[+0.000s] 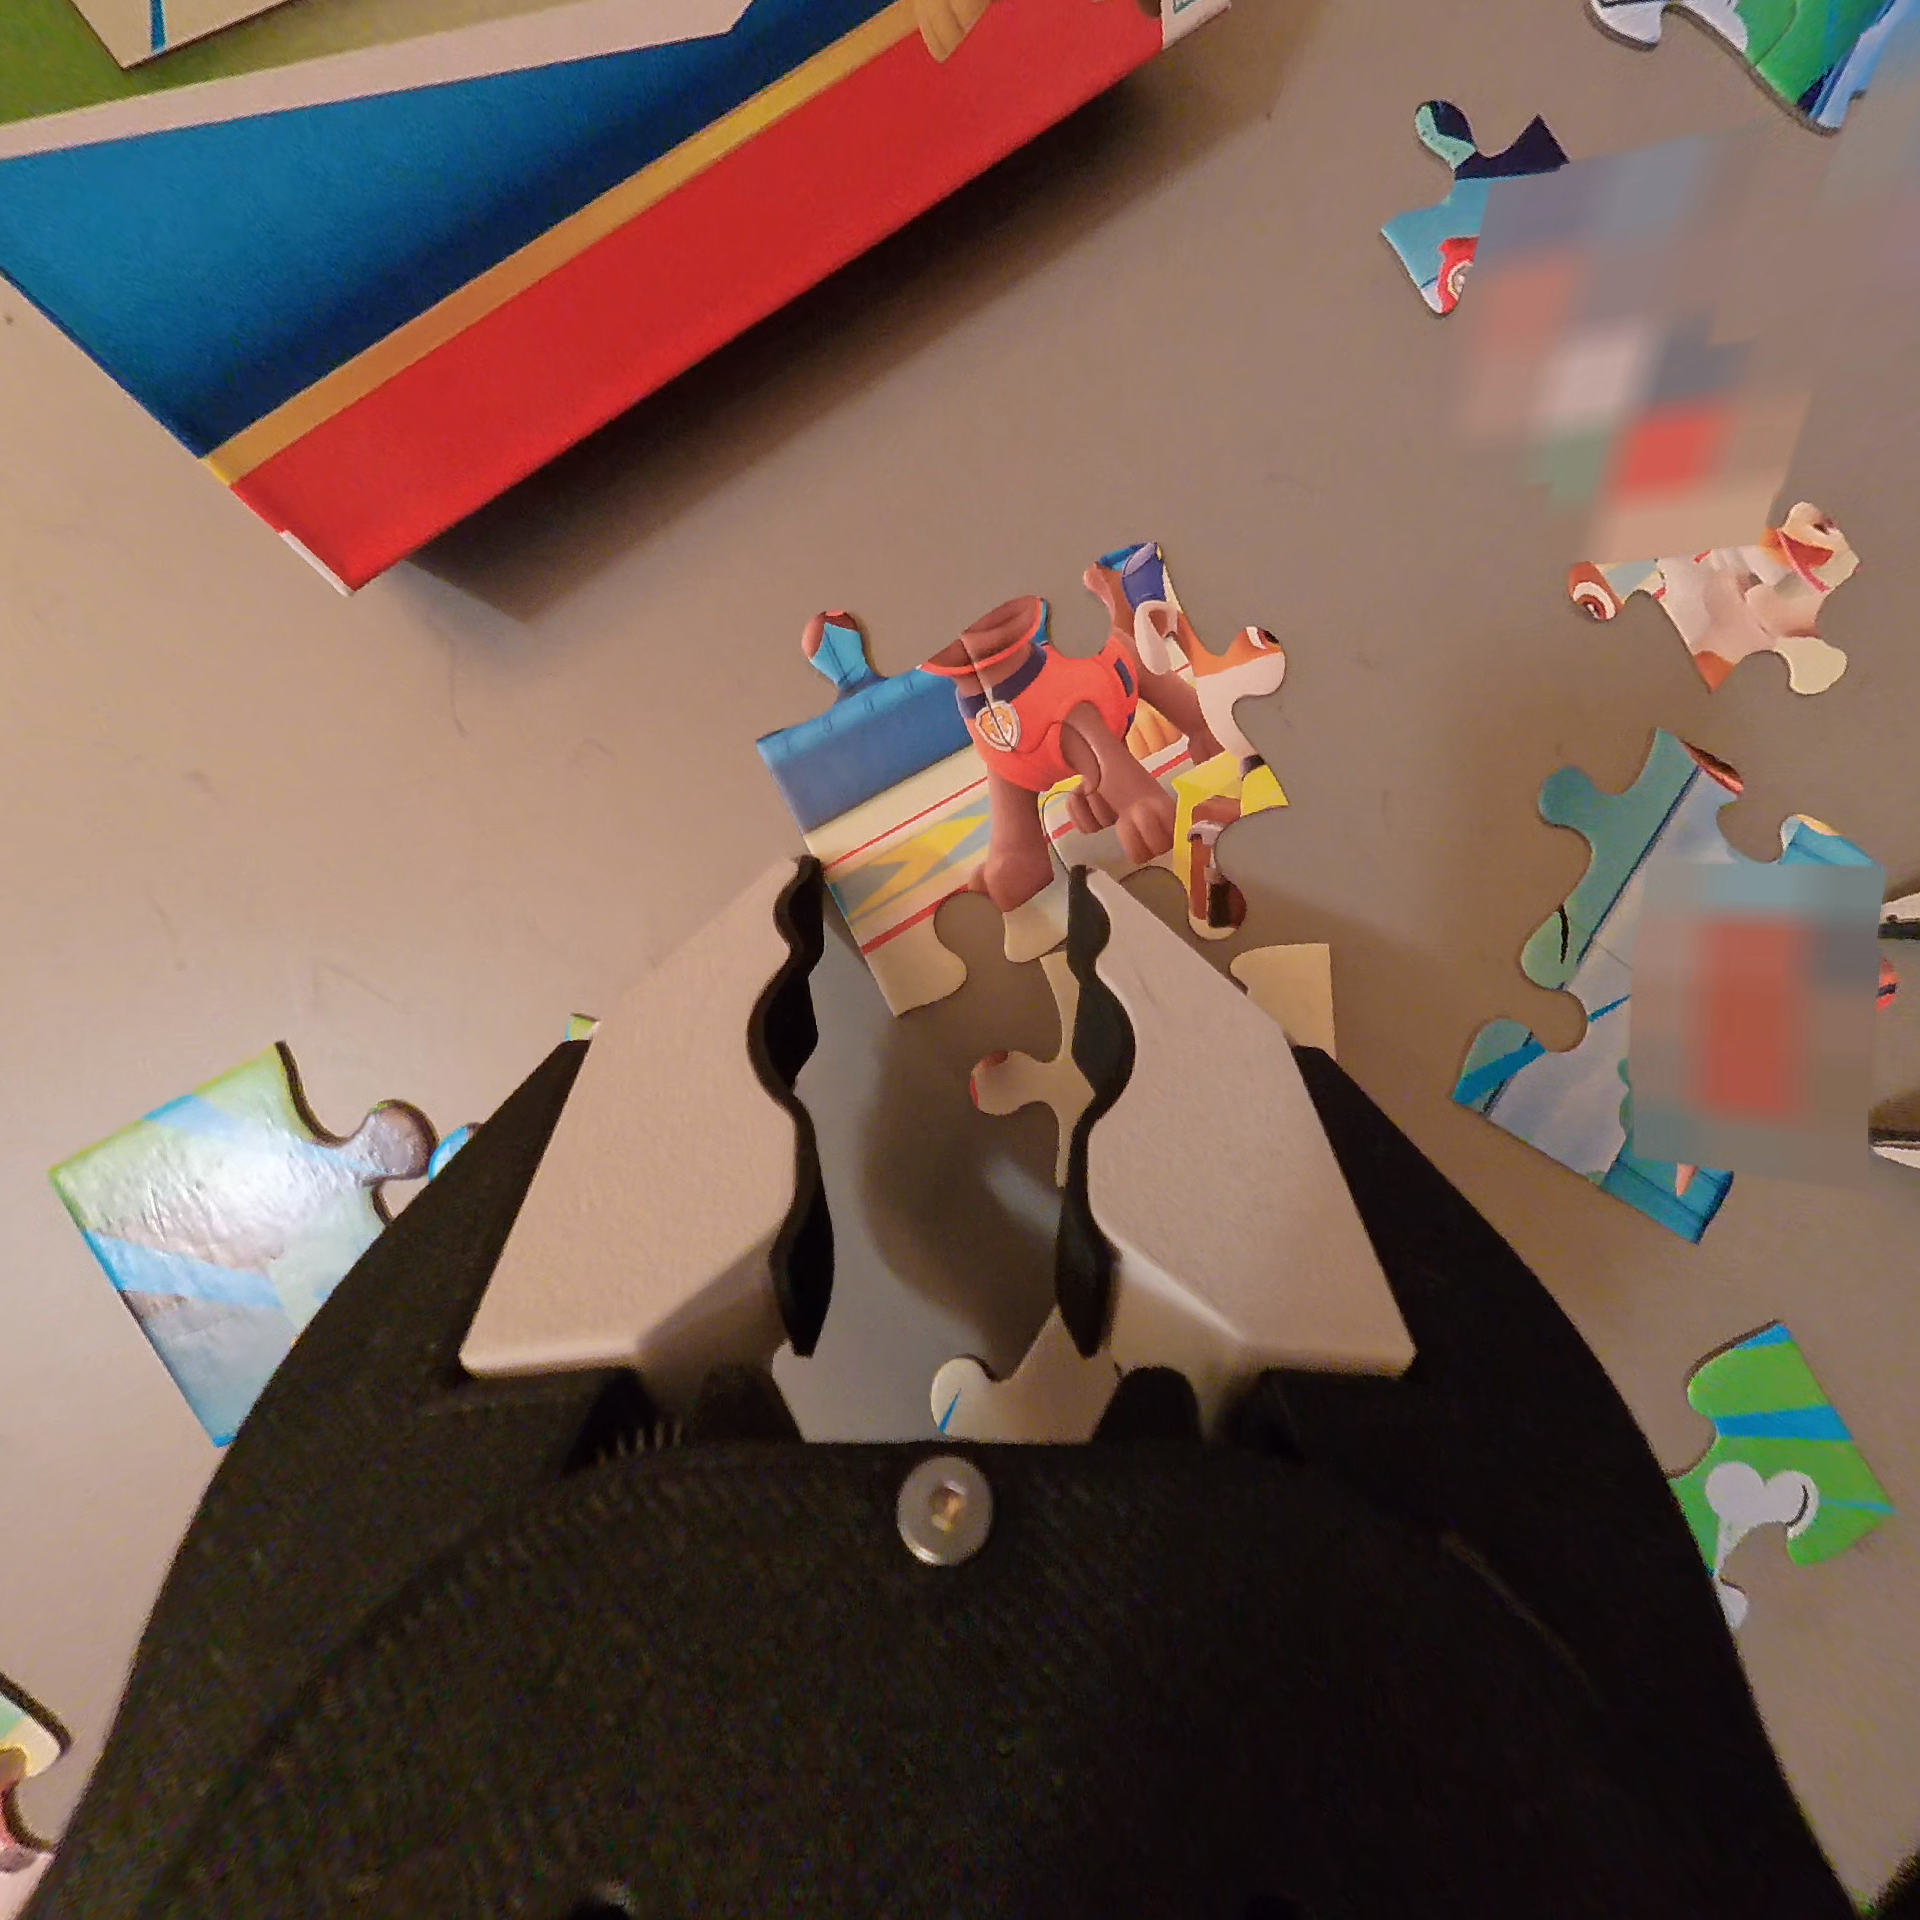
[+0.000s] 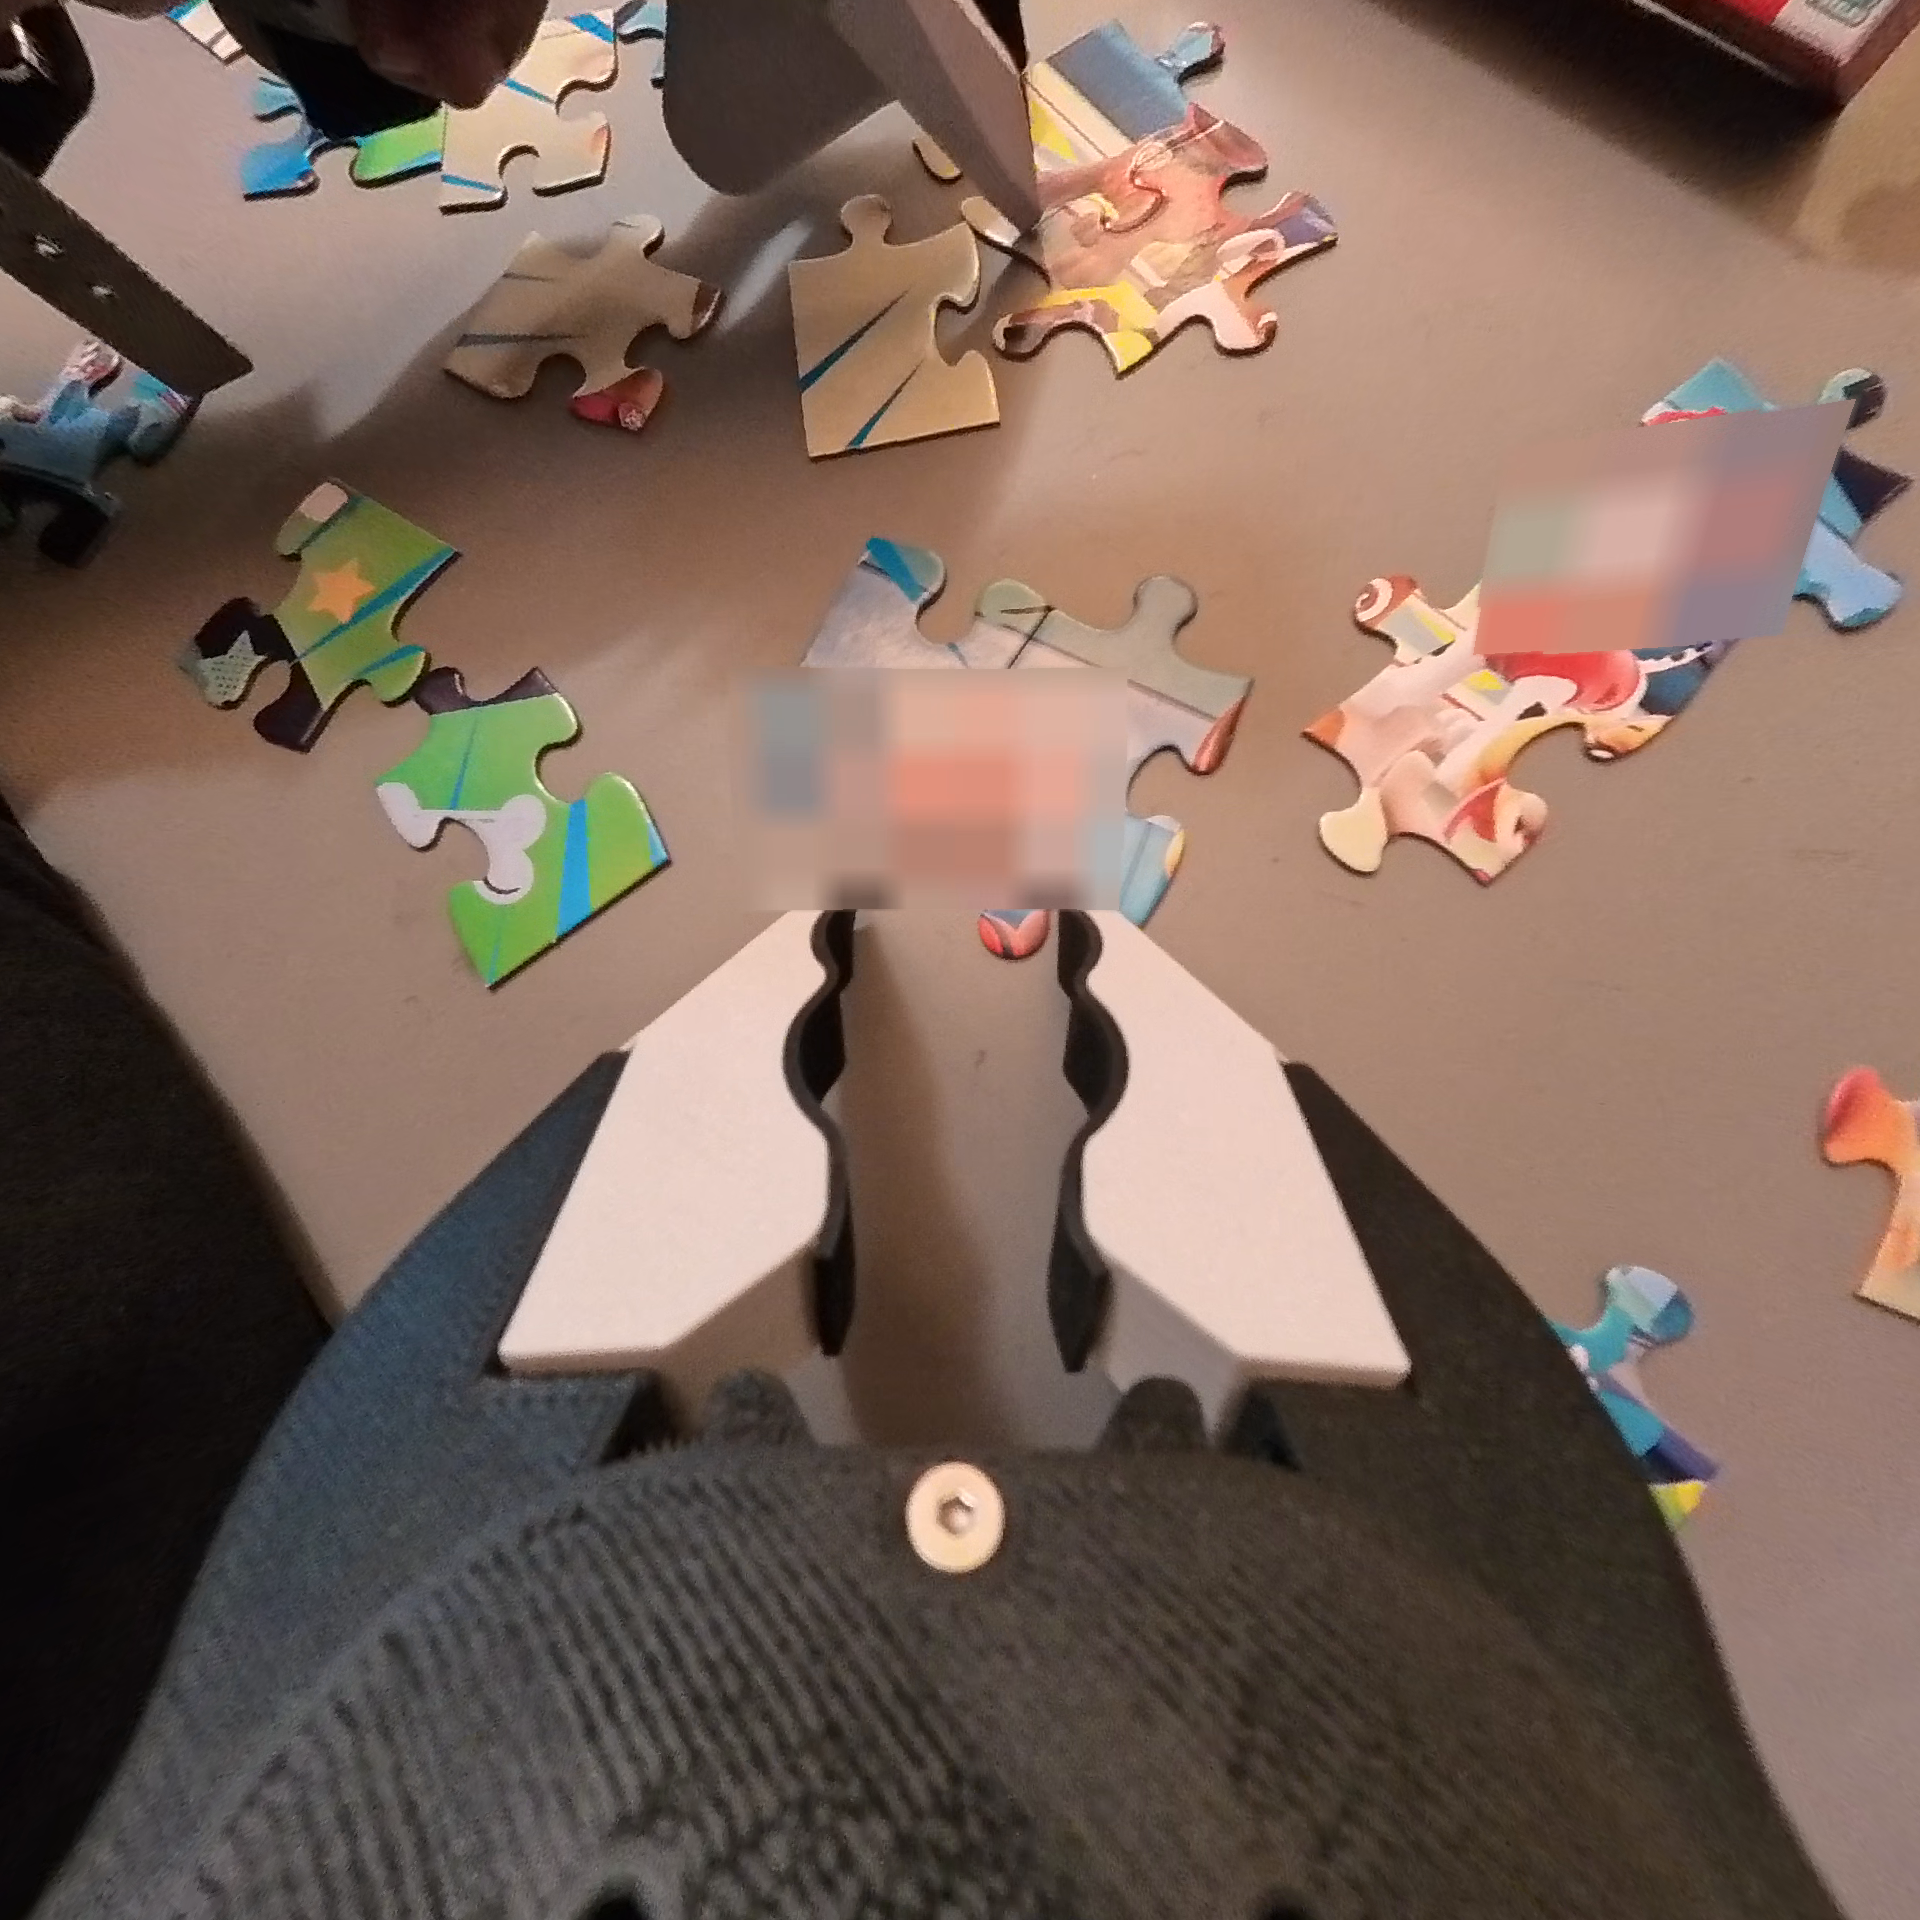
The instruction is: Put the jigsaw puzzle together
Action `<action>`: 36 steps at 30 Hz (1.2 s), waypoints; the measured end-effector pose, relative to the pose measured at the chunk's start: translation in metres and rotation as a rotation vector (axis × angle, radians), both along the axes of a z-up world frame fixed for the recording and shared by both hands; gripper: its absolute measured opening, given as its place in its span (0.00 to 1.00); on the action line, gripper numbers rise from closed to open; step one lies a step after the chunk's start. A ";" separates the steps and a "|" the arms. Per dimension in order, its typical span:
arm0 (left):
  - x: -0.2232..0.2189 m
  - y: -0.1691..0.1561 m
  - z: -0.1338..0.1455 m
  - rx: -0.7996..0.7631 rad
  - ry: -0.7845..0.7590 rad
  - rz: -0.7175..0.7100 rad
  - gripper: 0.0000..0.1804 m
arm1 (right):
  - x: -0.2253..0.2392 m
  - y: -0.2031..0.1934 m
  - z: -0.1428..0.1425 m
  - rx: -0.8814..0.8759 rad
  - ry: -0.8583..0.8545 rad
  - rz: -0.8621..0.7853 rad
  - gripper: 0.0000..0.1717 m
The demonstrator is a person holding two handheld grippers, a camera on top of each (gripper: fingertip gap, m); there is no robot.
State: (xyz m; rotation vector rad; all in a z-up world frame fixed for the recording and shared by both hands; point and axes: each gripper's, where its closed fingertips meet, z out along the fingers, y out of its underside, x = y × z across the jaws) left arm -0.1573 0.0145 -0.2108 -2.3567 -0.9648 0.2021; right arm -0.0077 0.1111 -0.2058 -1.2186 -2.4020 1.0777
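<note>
On the grey counter (image 1: 623,779), the left gripper (image 1: 940,883) stands with its jaws part open, low over a joined cluster of puzzle pieces (image 1: 1039,748) showing a cartoon dog in an orange vest. The cluster's near edge reaches in between the fingertips; the left fingertip (image 1: 800,883) sits at the cluster's straight left edge, and the right fingertip (image 1: 1081,904) lies over its lower tabs. Whether the pads press on the cardboard cannot be told. A pale cream piece (image 1: 1023,1081) lies just under the right finger, beside the cluster. To the left, well apart, is a pale green and blue piece (image 1: 208,1195); up left lies a red and blue box (image 1: 520,312).

The right gripper (image 2: 956,935) also has its jaws part open, with only bare counter between the fingers. Just beyond its tips lies a light blue piece (image 2: 1174,665), largely covered by a mosaic patch, with a small red tab (image 2: 1013,935) poking out near the right fingertip. To the left lies a green piece with a white bone (image 2: 509,821); to the right, a white and red piece (image 2: 1455,748). Farther off, the other gripper's finger comes down on the dog cluster.
</note>
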 end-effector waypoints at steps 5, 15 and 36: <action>0.002 0.000 0.000 0.003 -0.003 0.001 0.26 | 0.000 0.000 0.000 -0.003 0.001 -0.001 0.22; 0.002 0.000 0.001 0.011 0.000 0.009 0.29 | 0.001 0.000 0.000 -0.007 0.004 -0.006 0.22; 0.003 -0.006 0.004 0.050 -0.025 0.005 0.29 | -0.069 -0.033 0.036 -0.178 0.020 -0.015 0.25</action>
